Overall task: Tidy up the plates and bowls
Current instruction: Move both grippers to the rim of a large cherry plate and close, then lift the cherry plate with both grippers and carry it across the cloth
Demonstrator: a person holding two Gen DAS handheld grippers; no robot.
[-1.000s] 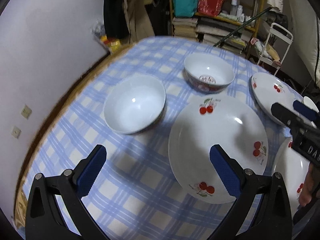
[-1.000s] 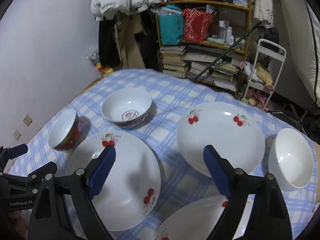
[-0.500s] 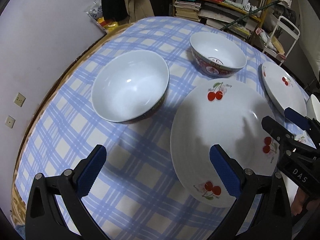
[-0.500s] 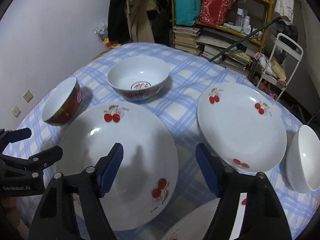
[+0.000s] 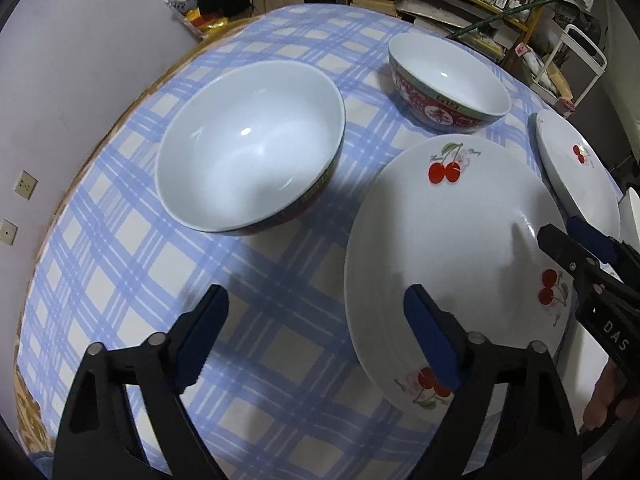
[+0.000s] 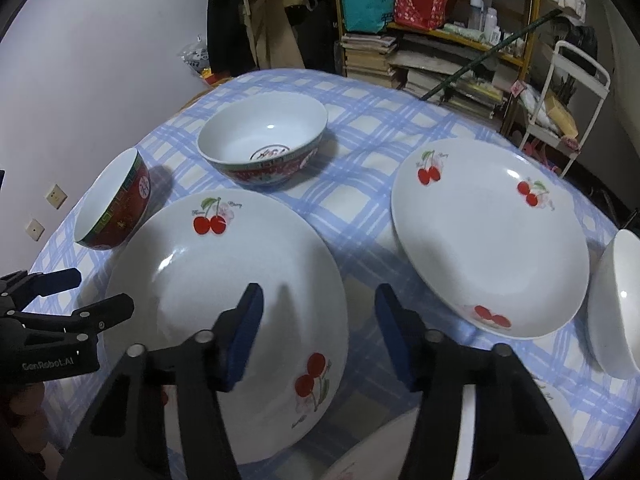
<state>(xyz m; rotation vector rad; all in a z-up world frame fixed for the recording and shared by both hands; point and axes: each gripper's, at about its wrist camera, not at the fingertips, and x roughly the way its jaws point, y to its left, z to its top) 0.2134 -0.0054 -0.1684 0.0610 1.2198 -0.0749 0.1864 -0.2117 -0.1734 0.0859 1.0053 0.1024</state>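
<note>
A white plate with red cherries lies on the blue checked tablecloth. My left gripper hangs low over the plate's left rim, which lies between its closing jaws; the pads are not touching it. My right gripper straddles the opposite rim in the same way, its jaws closing and narrower. Each gripper shows in the other's view: the right gripper and the left gripper. A red-sided bowl and a patterned bowl stand behind the plate.
A second cherry plate lies to the right, with a plain white bowl beyond it. A third plate's rim shows at the bottom. Past the table stand cluttered shelves and a white cart. The wall is close on the left.
Both grippers have sunk closer to the cherry plate and tipped further down. The right jaws have narrowed a lot, the left jaws a little.
</note>
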